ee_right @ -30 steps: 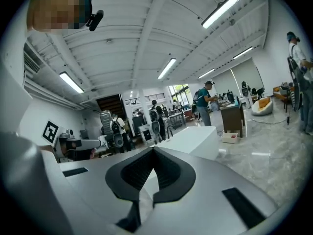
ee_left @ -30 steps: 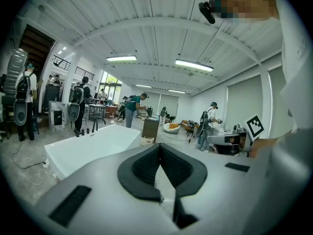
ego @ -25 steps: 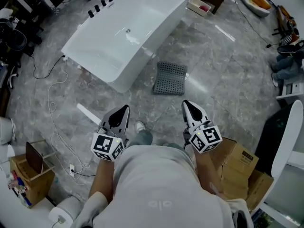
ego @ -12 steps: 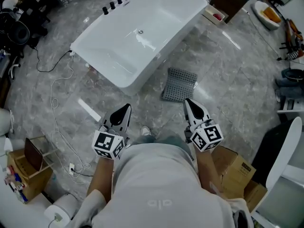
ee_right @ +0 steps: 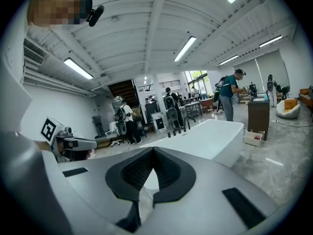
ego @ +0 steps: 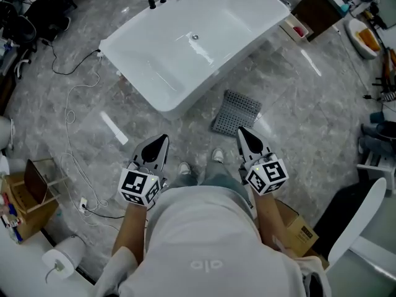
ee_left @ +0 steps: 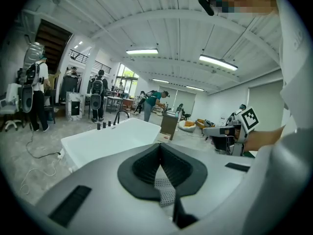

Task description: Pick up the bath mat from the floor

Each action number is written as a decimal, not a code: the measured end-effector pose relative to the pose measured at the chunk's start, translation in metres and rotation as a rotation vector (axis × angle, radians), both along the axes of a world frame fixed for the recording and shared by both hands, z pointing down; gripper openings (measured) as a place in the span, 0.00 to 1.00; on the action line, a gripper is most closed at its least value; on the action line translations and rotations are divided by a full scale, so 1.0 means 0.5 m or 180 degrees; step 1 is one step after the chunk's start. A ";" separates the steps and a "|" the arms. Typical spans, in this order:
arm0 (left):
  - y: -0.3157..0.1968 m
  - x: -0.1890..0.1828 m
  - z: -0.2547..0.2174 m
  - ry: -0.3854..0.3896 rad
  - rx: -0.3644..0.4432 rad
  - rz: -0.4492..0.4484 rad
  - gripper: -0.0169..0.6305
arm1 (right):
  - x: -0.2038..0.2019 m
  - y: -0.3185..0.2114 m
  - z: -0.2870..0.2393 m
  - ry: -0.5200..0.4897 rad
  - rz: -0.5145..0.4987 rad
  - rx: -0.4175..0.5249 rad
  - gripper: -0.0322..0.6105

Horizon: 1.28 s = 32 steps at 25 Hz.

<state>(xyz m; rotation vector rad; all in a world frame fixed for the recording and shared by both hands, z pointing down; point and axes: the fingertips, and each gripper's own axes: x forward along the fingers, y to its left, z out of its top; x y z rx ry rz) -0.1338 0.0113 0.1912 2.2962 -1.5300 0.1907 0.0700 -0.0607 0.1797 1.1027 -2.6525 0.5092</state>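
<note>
Lettering "alo" marks the shirt (ego: 204,228) — left hand-held gripper (ego: 162,138) and right hand-held gripper (ego: 242,131) closed, empty; bath mat (ego: 237,112) on floor (ego: 297,104).

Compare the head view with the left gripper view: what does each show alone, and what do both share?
Only the head view: the person's shoes, a cardboard box and a paper roll. Only the left gripper view: ceiling lights and standing people. Both: the white bathtub and the grey bath mat on the floor.

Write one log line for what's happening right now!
bath mat: on floor by bathtub, untouched | left gripper: shut, empty | right gripper: shut, empty
</note>
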 end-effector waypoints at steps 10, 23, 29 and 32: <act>-0.033 0.038 0.090 0.0057 -0.0305 -0.0434 0.05 | 0.025 -0.084 0.119 0.0259 -0.0507 -0.0226 0.09; -0.089 0.104 0.256 0.0039 -0.0738 -0.0715 0.05 | 0.077 -0.170 0.393 0.0732 -0.1037 -0.0669 0.09; -0.085 0.137 0.382 0.0072 -0.1020 -0.0804 0.05 | 0.119 -0.194 0.558 0.0993 -0.1069 -0.0940 0.10; -0.084 0.144 0.462 0.0099 -0.1190 -0.0857 0.05 | 0.133 -0.201 0.644 0.1132 -0.1141 -0.1049 0.12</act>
